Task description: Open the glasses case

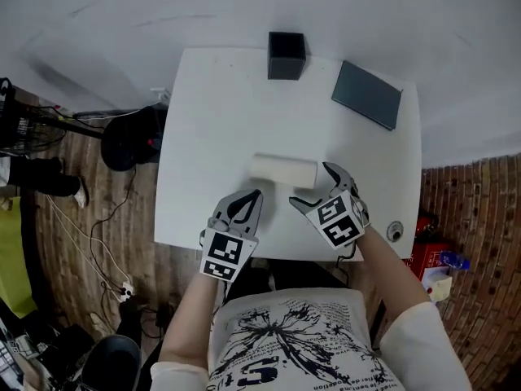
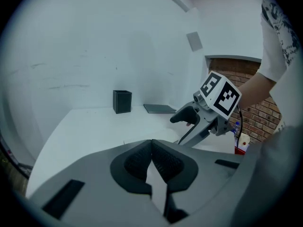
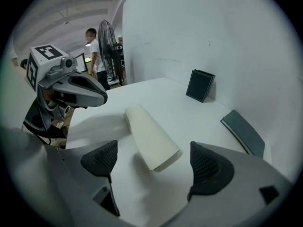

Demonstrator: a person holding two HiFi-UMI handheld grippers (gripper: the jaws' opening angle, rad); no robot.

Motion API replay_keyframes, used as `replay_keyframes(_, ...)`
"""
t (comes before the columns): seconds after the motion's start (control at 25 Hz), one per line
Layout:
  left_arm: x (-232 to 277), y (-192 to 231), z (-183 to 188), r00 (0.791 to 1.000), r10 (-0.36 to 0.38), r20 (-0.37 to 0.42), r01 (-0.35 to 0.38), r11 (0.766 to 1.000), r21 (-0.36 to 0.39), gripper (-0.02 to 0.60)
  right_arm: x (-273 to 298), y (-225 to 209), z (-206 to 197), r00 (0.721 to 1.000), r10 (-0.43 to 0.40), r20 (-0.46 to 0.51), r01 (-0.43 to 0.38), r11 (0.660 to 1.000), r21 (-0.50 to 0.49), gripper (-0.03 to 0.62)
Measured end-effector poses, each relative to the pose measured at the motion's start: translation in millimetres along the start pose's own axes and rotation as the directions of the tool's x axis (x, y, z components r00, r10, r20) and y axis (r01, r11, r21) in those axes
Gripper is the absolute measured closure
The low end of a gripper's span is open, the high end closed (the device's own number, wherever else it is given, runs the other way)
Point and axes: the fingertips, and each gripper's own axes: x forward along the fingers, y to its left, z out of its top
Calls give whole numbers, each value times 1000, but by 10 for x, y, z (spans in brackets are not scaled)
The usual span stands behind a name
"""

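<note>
Glasses case (image 1: 283,171) near front edge of bench (image 1: 207,120): probably light, rigid, slick; grasp across long sides. Left claw (image 2: 151,149) together, empty; right claw (image 3: 154,161) apart.

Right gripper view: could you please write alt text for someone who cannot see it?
The right gripper, jaws open, frames a closed cream glasses case on a table, untouched. The left gripper hangs at upper left; a black box and dark slab lie beyond.

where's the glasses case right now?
Head view: the case lies flat on the front half of the table, just ahead of the left gripper and the right gripper, far from the dark things at the back edge.
</note>
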Motion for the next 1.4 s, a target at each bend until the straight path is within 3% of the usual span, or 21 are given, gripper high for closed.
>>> replay_keyframes(0.36, 411, 130, -473, 989, -6, -150, -4, 998, -66, 568, 262, 12, -32, 997, 19, -81, -32, 987, -155, 168)
replay_keyframes(0.56, 509, 167, -515, 984, -4, -175, -11, 996, -88, 568, 319, -1, -27, 995, -11, -100, -10, 979, -203, 259)
replay_keyframes(0.68, 565, 195, -528, 981, 0, -192, -19, 995, -97, 568, 330, -2, -29, 994, -17, -108, -8, 974, -228, 270)
replay_keyframes(1.12, 573, 203, -526, 979, -12, -201, -9, 995, -102, 568, 285, 6, 11, 992, 14, -122, -41, 975, -219, 287)
replay_keyframes(1.4, 580, 221, -528, 975, -35, -218, 9, 993, -117, 568, 239, -9, 115, 990, 67, -125, -92, 973, -214, 331)
